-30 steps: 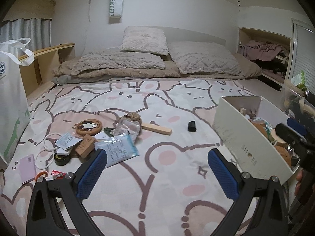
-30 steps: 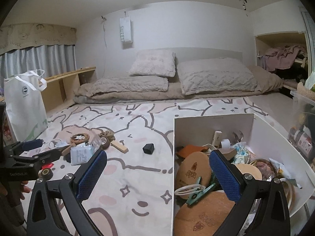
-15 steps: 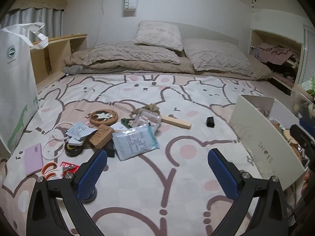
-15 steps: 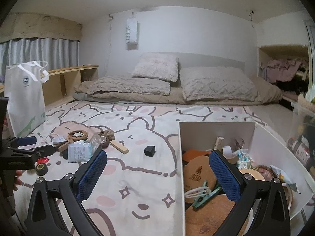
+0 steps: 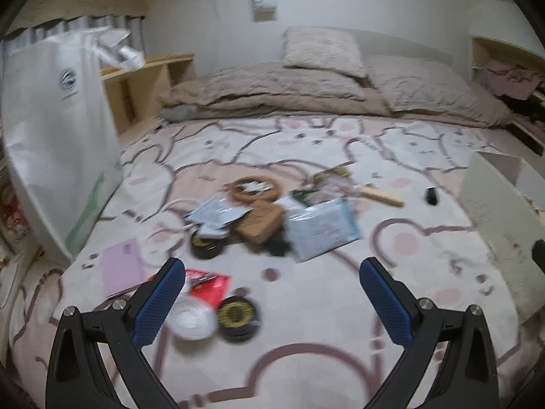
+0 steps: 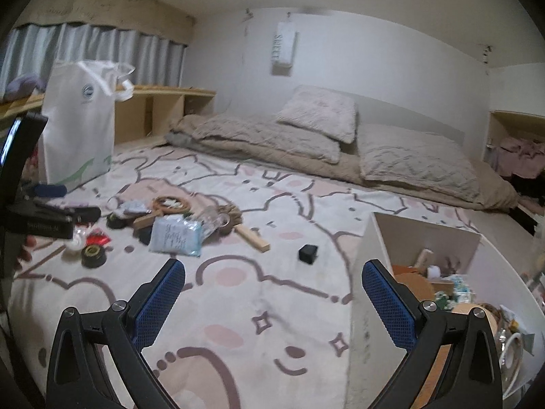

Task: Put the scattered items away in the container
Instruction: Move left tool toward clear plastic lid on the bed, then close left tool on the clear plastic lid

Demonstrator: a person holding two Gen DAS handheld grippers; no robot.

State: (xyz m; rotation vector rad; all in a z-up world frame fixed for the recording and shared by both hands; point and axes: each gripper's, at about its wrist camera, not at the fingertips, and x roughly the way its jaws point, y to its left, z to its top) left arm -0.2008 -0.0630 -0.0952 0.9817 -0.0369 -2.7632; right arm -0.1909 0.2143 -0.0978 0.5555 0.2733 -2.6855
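The white box (image 6: 368,272) sits on the right of the bunny-print blanket (image 6: 238,306), already stuffed with cork rounds. The scattered clutter's off left: crinkly plastic packet (image 5: 322,230), black tape roll (image 5: 238,313), wood block (image 5: 381,196). Left gripper (image 5: 272,301) and right gripper (image 6: 272,301) both spread wide, empty.

A white hanging sign (image 6: 282,47) on the back wall carries vertical letters that look like "SWEET", though they blur a little. The white shopping bag (image 6: 80,126) by the shelf shows a round blue logo, its wording too small to read. The black body of the left gripper (image 6: 44,226) bears a pale line of print, not legible. The blue-and-white packet (image 6: 177,235) on the blanket has printed lines, unreadable. In the left wrist view, all print is smeared.
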